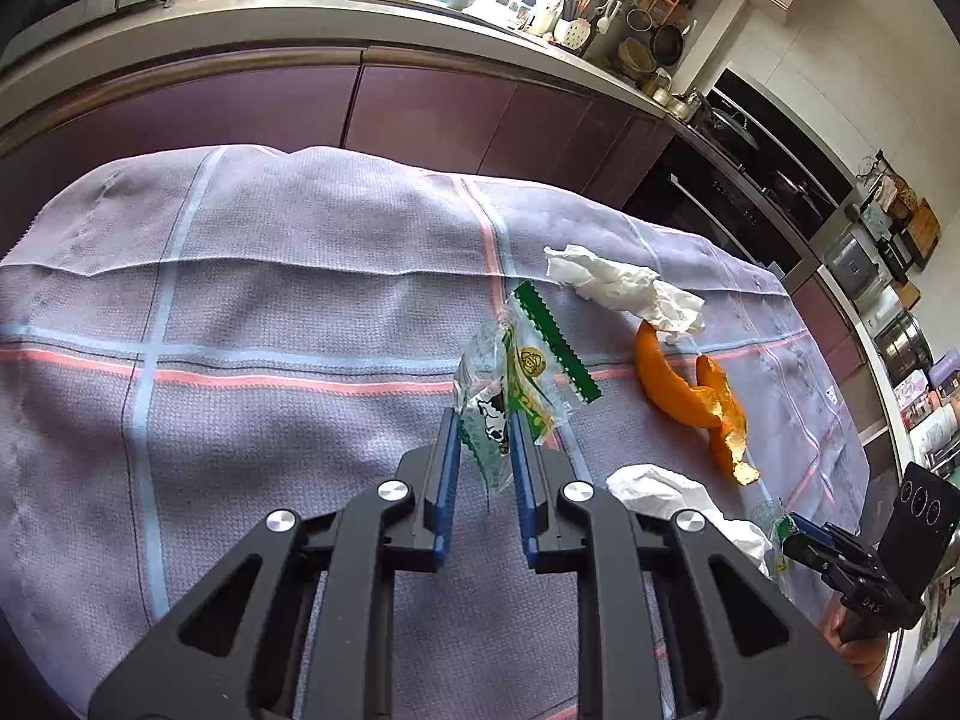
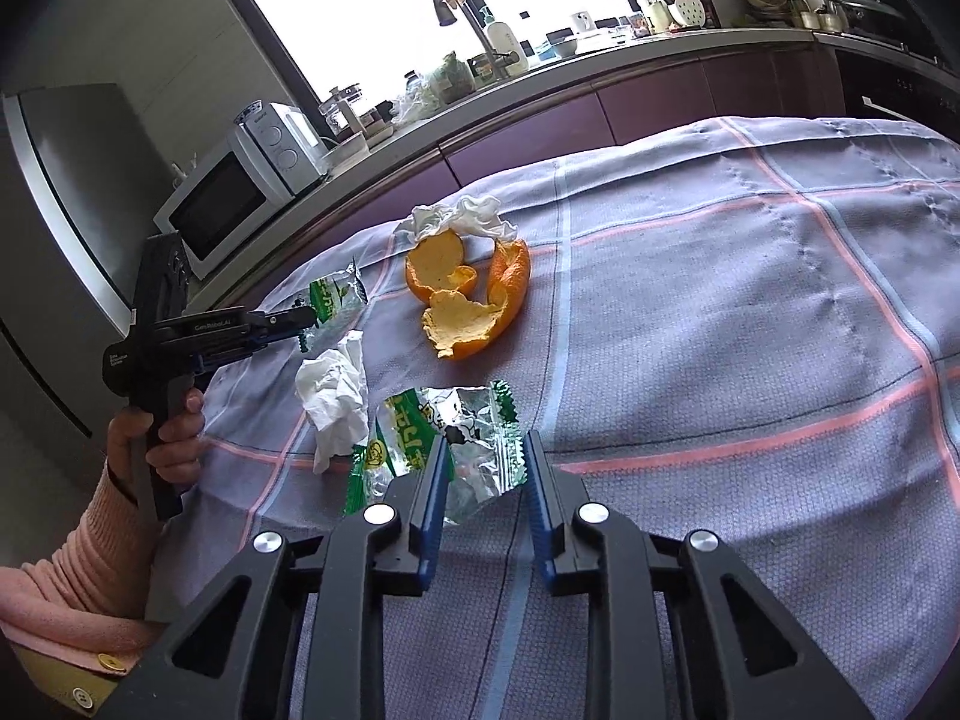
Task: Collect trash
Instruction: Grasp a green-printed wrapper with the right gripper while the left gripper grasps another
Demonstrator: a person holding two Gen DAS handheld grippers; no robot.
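Left gripper (image 1: 486, 420) stands narrow, its blue pads closed on a green-and-clear snack wrapper (image 1: 522, 366); the wrapper stands up from between the pads, so I judge it clamped rather than merely straddled. Right gripper (image 2: 487, 450) is also narrow, its jaws on either side of a second wrapper (image 2: 444, 438) lying at the near edge of the cloth. Whether its pads press the film or only flank it, I cannot tell.

Largest item in the work area is the checked cloth (image 2: 720, 312) covering the counter; it carries all the trash and gives a soft, wrinkled base, so thin film can be pinched from above without the pads scraping a hard top.

Next in size is the orange peel (image 2: 468, 300), in curled pieces near the middle of the cloth, untouched. A crumpled white tissue (image 2: 462, 216) touches its far side. A second tissue (image 2: 336, 396) lies just beside the right gripper's wrapper, between the two grippers.

I hold both grippers pitched down toward the cloth, one per wrapper, which lets two light pieces be taken at once. No bin or bag shows in either view, so I cannot say where the trash goes. A hand (image 2: 174, 438) in a pink sleeve (image 2: 90, 552) holds the left gripper.
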